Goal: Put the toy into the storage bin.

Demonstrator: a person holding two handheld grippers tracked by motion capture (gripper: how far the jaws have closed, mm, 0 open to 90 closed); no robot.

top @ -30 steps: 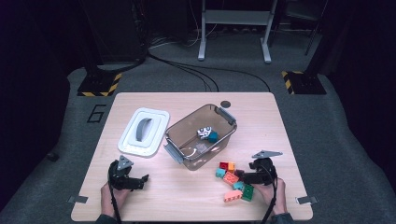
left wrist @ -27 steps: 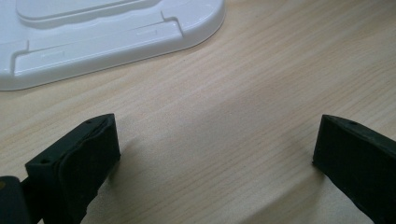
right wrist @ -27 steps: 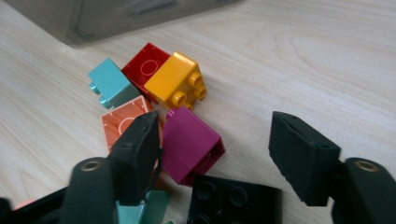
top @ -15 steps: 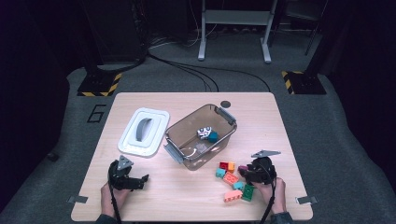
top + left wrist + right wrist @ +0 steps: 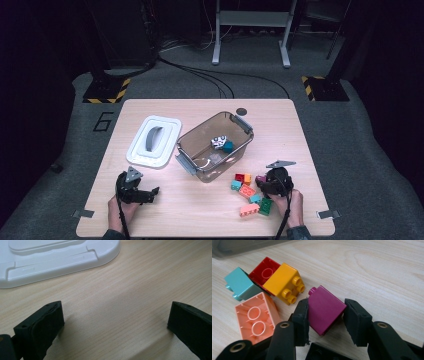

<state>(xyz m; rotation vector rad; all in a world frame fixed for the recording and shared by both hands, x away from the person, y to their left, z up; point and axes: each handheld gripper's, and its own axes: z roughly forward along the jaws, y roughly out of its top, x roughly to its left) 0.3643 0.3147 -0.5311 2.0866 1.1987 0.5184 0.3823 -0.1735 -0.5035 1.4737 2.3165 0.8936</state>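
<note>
Right gripper view: right gripper (image 5: 325,315) pinches magenta brick (image 5: 325,308) askew; tilted grip may let it twist free on lifting. Left gripper (image 5: 115,322) gapes wide, empty.

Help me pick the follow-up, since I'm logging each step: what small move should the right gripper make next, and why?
Probably lift. The right gripper has its fingers pressed on both sides of the magenta brick, which rests on the table beside the yellow brick. The open clear bin already holds bricks, so raising it clear and carrying it there seems sensible.
</note>
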